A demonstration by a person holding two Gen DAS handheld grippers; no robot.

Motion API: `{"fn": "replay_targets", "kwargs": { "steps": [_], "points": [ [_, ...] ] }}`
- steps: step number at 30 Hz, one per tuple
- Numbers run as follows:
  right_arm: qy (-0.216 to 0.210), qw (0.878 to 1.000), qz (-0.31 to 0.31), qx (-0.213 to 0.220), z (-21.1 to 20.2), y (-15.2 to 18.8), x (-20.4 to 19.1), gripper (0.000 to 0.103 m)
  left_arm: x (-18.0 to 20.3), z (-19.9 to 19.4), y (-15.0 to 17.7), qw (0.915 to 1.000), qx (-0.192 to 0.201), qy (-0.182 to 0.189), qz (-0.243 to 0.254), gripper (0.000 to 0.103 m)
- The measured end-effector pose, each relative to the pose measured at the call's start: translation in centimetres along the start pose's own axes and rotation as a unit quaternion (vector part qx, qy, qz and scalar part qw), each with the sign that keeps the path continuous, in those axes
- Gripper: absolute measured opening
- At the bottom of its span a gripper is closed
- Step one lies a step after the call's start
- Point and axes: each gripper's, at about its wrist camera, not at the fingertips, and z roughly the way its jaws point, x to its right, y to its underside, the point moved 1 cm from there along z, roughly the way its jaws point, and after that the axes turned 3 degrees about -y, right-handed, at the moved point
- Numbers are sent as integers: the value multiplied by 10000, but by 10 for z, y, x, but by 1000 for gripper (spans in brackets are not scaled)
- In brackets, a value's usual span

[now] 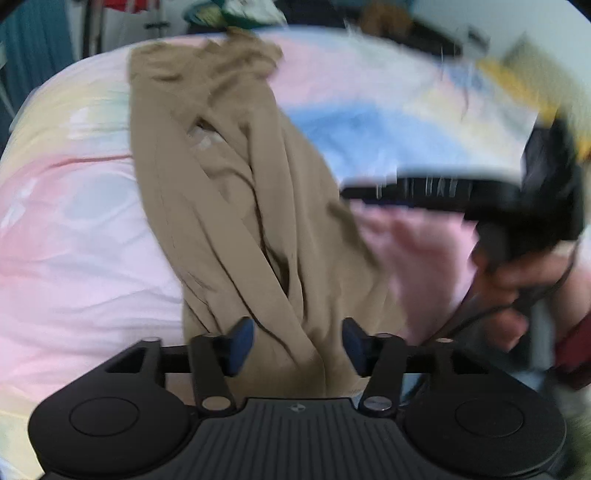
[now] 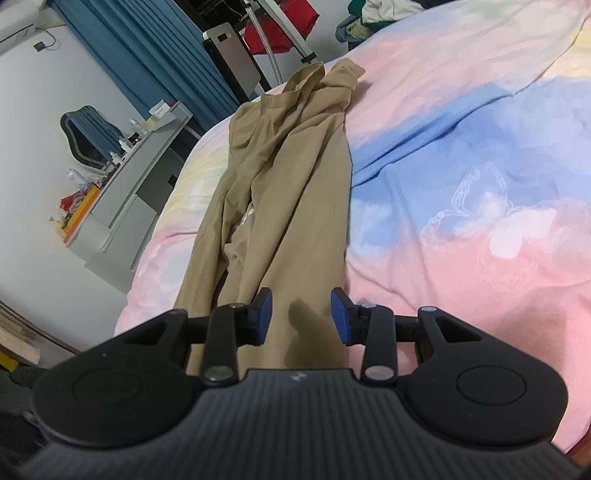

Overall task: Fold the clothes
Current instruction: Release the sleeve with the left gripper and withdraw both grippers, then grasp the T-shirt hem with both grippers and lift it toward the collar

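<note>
A pair of tan trousers (image 1: pixel 236 206) lies rumpled and lengthwise on a pastel pink, blue and yellow bedspread (image 1: pixel 74 236). My left gripper (image 1: pixel 297 345) is open, its blue pads on either side of the near end of the cloth. The trousers also show in the right wrist view (image 2: pixel 291 192). My right gripper (image 2: pixel 301 317) is open just above their near end, with the cloth between its pads. In the left wrist view the right gripper's body (image 1: pixel 517 199) shows blurred at the right, held by a hand.
The bedspread (image 2: pixel 461 184) fills the right of the right wrist view. A grey dresser (image 2: pixel 136 184) with bottles and a mirror stands left of the bed, by blue curtains (image 2: pixel 155 55). A pile of clothes (image 2: pixel 373 14) lies at the far end of the bed.
</note>
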Motion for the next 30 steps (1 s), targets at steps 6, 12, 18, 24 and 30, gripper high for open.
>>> {"fn": "replay_targets", "kwargs": {
  "steps": [6,12,18,24,30],
  "points": [
    [49,9986,94,-516,12,7,-1,57,-63,-4,4,9882,558,-255,-1407,75],
    [-103,9915,27,-1294,25,23,-8,61,-100,36,17,9759,23,168,-2176,75],
    [-440,9829,170,-1781,19,41,-23,61,-83,37,29,9777,-298,1041,-1798,75],
    [-14,9753,-326,-2185,20,67,-39,55,-71,43,29,9843,-460,1044,-1348,66],
    [222,9759,-987,-1932,8,69,-62,18,-77,39,34,9880,-297,913,-1206,21]
  ]
}}
